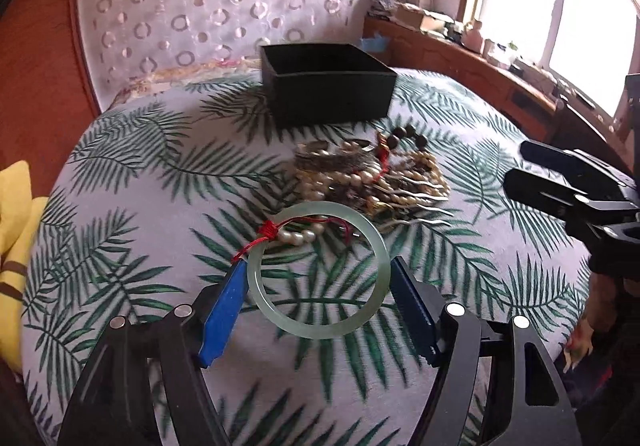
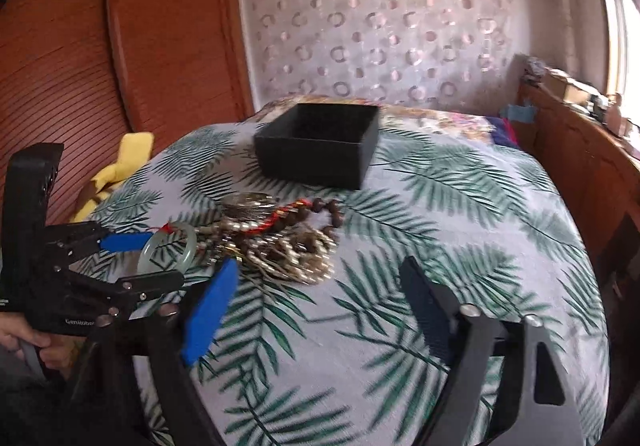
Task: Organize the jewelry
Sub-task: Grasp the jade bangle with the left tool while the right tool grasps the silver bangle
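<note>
Jade bangle [image 1: 318, 268] sits squeezed between the left gripper [image 1: 318, 278] fingers, dead ahead at twelve o'clock; black box [image 1: 326, 82] beyond the jewelry pile [image 1: 372, 176]. Right gripper [image 2: 320, 310] gapes wide, holding nothing, farther off.

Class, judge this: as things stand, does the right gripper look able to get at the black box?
Probably yes. The right gripper is open and holds nothing, and the black box sits open-topped straight ahead. Only the jewelry pile lies low between them; passing above it looks feasible.
</note>
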